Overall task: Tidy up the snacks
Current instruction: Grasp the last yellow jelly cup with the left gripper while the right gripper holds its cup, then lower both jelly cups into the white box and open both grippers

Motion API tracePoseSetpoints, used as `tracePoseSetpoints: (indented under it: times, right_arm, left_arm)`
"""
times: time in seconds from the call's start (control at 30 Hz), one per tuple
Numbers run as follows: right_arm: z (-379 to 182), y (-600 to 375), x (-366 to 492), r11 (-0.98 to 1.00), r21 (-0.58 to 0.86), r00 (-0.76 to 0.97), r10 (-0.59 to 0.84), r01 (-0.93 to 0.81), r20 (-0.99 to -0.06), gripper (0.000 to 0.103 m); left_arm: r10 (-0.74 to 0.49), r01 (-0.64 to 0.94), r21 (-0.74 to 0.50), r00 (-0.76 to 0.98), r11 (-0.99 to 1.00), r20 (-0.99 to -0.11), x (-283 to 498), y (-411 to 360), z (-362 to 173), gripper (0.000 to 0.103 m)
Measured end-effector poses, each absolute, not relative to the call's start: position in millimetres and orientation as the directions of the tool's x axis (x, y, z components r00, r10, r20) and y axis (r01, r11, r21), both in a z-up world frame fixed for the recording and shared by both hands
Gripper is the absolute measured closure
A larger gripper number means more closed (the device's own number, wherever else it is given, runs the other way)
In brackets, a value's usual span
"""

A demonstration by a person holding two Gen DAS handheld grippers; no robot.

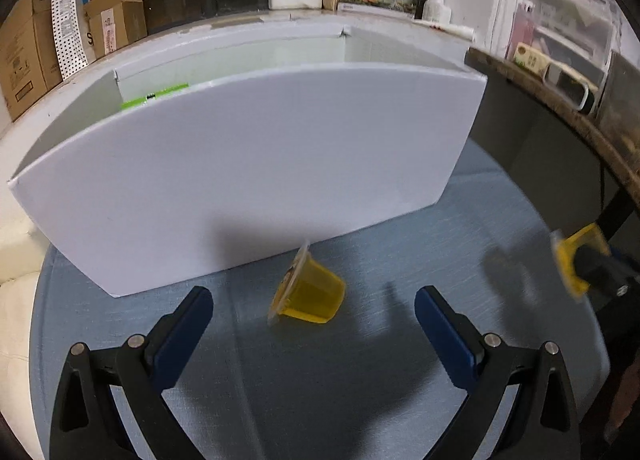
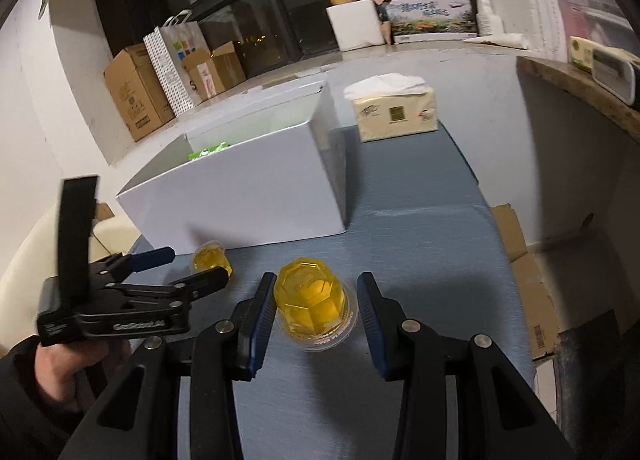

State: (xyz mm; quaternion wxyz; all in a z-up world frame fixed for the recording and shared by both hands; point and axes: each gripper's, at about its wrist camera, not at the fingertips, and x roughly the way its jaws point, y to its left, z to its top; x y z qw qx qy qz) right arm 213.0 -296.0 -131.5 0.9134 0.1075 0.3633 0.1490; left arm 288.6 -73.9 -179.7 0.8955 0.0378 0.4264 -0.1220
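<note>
A yellow jelly cup (image 1: 308, 292) lies on its side on the blue table, just in front of a white open box (image 1: 256, 175). My left gripper (image 1: 314, 314) is open, its fingers to either side of this cup and a little short of it. It shows in the right wrist view (image 2: 188, 268) with that cup (image 2: 211, 256). My right gripper (image 2: 316, 300) holds a second jelly cup (image 2: 312, 300), upside down between its blue pads (image 2: 262, 312). It appears blurred in the left wrist view (image 1: 576, 266). Green packets (image 1: 154, 96) lie inside the box.
A tissue pack (image 2: 394, 111) sits at the far end of the table, right of the box (image 2: 240, 187). Cardboard boxes (image 2: 138, 95) and a paper bag (image 2: 176, 59) stand behind. A wooden counter (image 1: 568, 115) runs along the right. Cardboard (image 2: 528, 280) lies beside the table's right edge.
</note>
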Motion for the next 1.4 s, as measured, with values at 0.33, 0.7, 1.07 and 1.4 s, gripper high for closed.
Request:
tracePoseSetpoints:
  times: [0.33, 0.7, 1.07, 1.4]
  right_arm:
    - [-129.3, -294.9, 206.5, 0.923, 0.316, 0.692, 0.375, -0.219, -0.617, 0.059]
    - [-125.8, -278.9, 205.1, 0.911, 0.324, 0.685, 0.406, -0.255, -0.604, 0.059]
    - [-86.1, -237.4, 242.0, 0.898, 0.281, 0.699, 0.440, -0.338, -0.564, 0.059]
    - [-59.2, -204.5, 338.9, 0.911, 0.222, 0.702, 0.409, -0.347, -0.583, 0.059]
  left_arm:
    - [-0.137, 0.273, 0.032, 0.578, 0.962, -0.805, 299.0, -78.0, -189.9, 0.067]
    - [-0.245, 0.268, -0.078, 0.672, 0.960, -0.699, 245.1, -44.6, -138.9, 0.068]
    - [-0.252, 0.200, -0.155, 0.803, 0.968, -0.540, 253.0, 8.3, -49.2, 0.068]
    - [-0.181, 0.153, -0.099, 0.772, 0.983, -0.609, 344.4, 21.8, -62.9, 0.067]
